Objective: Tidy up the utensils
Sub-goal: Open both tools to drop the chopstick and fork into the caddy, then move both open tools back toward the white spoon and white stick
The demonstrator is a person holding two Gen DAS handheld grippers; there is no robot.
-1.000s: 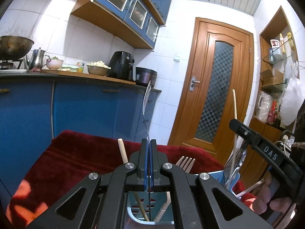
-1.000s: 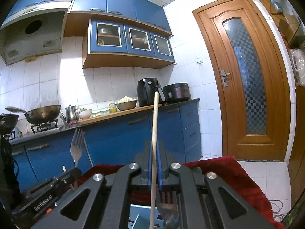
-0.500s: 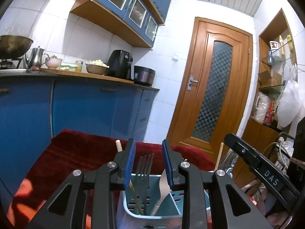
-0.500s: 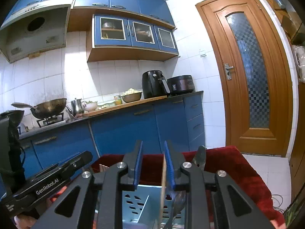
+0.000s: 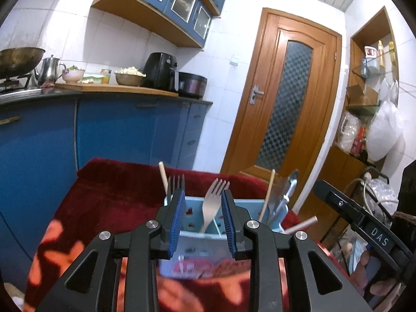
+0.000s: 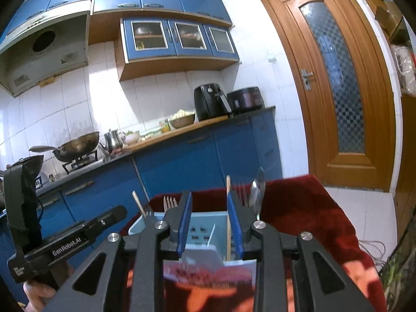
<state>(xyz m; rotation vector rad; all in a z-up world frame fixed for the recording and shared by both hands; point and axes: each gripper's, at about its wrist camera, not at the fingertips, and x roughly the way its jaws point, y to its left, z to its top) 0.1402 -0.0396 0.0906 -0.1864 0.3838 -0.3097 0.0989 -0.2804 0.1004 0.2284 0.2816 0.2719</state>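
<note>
A light-blue utensil caddy point(image 5: 193, 225) stands on a red patterned cloth point(image 5: 109, 197). My left gripper point(image 5: 202, 192) is open just in front of it. A metal fork point(image 5: 214, 200) stands tines-up in the caddy, seen between the pads but free of them. A second fork point(image 5: 176, 182) and a wooden stick point(image 5: 163, 175) stand at the caddy's left, with more sticks and spoons point(image 5: 286, 195) at its right. My right gripper point(image 6: 210, 195) is opening. A wooden stick point(image 6: 228, 218) stands in the caddy point(image 6: 202, 230) close to the right pad, with no grip on it. A spoon point(image 6: 257, 189) rises behind.
Blue kitchen cabinets point(image 5: 117, 132) run behind the cloth, and their counter carries a wok, kettle, bowls and air fryer point(image 6: 209, 101). A wooden door point(image 5: 286, 98) stands beyond. Cluttered shelves point(image 5: 369, 104) are at the right. Hands hold each gripper handle point(image 6: 39, 292).
Both grippers went from shut to open, letting go of the fork and the wooden stick. Both now stand lower in the caddy. Both grippers drew back a little.
</note>
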